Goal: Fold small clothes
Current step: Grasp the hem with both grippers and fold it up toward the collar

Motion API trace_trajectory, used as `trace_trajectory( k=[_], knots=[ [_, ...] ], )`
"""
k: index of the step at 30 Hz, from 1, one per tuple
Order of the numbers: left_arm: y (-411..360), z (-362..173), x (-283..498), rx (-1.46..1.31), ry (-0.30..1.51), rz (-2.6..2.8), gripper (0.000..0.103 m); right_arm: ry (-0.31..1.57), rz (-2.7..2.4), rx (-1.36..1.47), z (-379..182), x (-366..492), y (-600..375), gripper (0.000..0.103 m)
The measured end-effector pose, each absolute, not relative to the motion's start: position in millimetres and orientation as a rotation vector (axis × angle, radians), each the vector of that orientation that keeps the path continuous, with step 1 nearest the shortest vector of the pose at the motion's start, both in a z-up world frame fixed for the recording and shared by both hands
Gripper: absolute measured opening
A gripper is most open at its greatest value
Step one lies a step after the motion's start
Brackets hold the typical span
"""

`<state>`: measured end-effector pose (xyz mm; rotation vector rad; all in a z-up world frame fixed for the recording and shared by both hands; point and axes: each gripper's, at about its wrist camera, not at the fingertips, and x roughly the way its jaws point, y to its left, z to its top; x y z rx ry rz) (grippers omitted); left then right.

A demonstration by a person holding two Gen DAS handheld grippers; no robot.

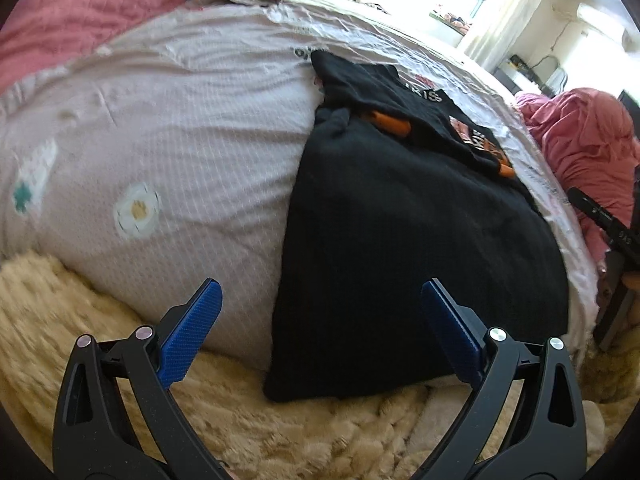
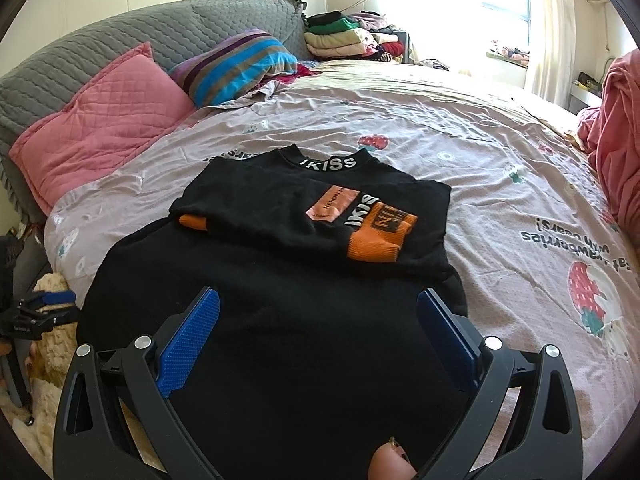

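We note the bed (image 2: 460,128) first, covered by a pale sheet printed with strawberries and daisies, wrinkled but mostly bare to the right and beyond the garment. A grey quilted headboard cover (image 2: 120,40) runs along the far left; against it lean a pink quilted pillow (image 2: 104,120) and a striped pillow (image 2: 236,64), with a stack of folded clothes (image 2: 344,38) further back near the window. A pink blanket (image 2: 616,136) heaps at the right edge. Below the near edge we see a cream shaggy rug (image 1: 280,432). The black sweater (image 2: 280,320) lies flat on the near part of the bed, its hem reaching the mattress edge and drooping over the rug in the left wrist view. Its sleeves are folded in across the chest, orange cuffs (image 2: 380,240) showing, collar lettering at the far end. Our right gripper (image 2: 318,336) hovers over the sweater's lower half, jaws wide apart, holding nothing. Our left gripper (image 1: 320,328) hangs at the bed's edge beside the sweater's left side, jaws likewise spread and empty. A fingertip (image 2: 390,464) shows at the bottom of the right wrist view.
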<state>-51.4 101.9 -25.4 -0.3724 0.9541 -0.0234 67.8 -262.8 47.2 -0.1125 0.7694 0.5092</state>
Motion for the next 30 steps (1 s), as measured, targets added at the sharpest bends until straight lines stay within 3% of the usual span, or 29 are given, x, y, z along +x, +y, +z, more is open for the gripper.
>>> trace_trajectory(
  k=[4,9,13,15,30],
  knots=[
    [102.1,-34.1,-56.3,-0.383,0.983,-0.026,0.079,0.767,0.494,-0.144,50.0,66.2,-266.4,0.098],
    [101.9,-44.4,-62.1,-0.416,1.009,-0.055,0.058,0.779,0.475,-0.168,48.7,62.4,-274.5,0.098],
    [100.3,-50.3,-64.3,-0.431,1.021,-0.064,0.052,0.816,0.459,-0.187,41.1,60.5,-279.9,0.098],
    [97.1,-50.0,-64.7,-0.427,1.023,-0.076,0.042,0.849,0.468,-0.191,36.8,58.6,-283.3,0.098],
    [87.0,-50.0,-62.5,-0.383,1.011,-0.069,0.041,1.151,0.577,-0.211,8.7,26.0,-337.0,0.097]
  ],
)
